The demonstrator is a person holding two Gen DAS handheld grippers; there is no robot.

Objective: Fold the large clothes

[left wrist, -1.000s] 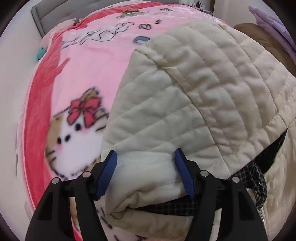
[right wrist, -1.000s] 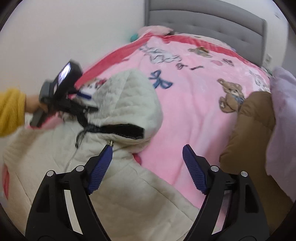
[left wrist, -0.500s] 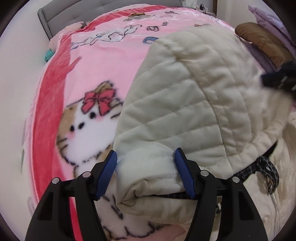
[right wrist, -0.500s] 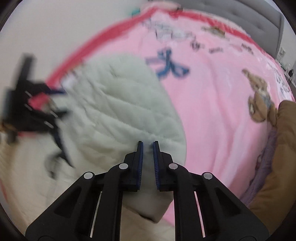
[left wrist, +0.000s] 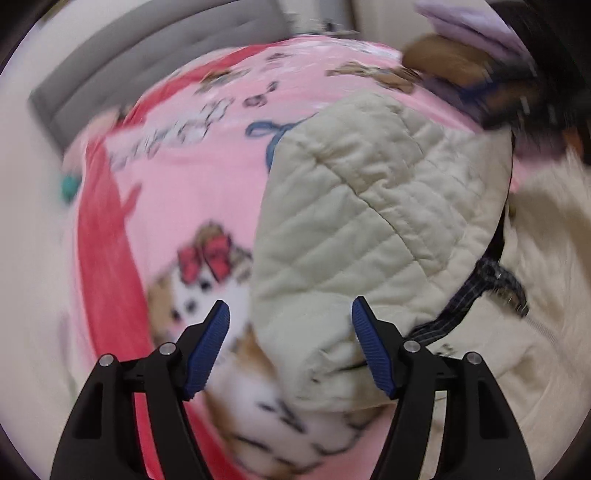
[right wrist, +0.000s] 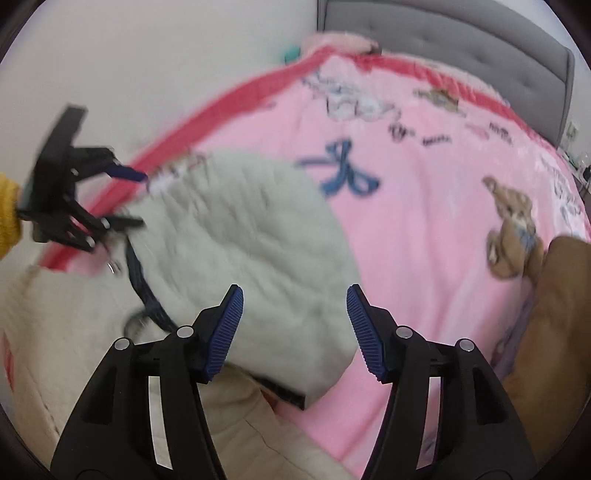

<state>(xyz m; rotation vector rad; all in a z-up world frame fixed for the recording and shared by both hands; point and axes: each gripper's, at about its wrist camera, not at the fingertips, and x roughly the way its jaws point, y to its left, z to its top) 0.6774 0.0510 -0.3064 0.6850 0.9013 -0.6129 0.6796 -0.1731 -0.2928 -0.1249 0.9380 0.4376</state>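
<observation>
A cream quilted jacket lies on the bed, its hood (left wrist: 369,221) spread flat with dark checked lining (left wrist: 472,291) showing at the opening. My left gripper (left wrist: 290,332) hangs over the hood's near edge, jaws opening. The left pad stands off the fabric and the right pad is beside it, so nothing is pinched. My right gripper (right wrist: 293,325) hovers above the hood (right wrist: 251,258), jaws opening and empty. The right wrist view shows the left gripper (right wrist: 70,192) at the far left, held by a hand in a yellow sleeve (right wrist: 7,210). The jacket's body (right wrist: 55,332) lies at lower left.
A pink cartoon-print blanket (right wrist: 424,229) with a red border covers the bed. The grey headboard (right wrist: 443,55) is at the back and a white wall runs along the left side. A brown garment (right wrist: 554,314) and a lilac one (left wrist: 472,18) are piled at the right.
The left gripper's pads were touching the hood's edge; now they have spread and lifted off it. The right gripper moved over the hood, shut, then opened again.
</observation>
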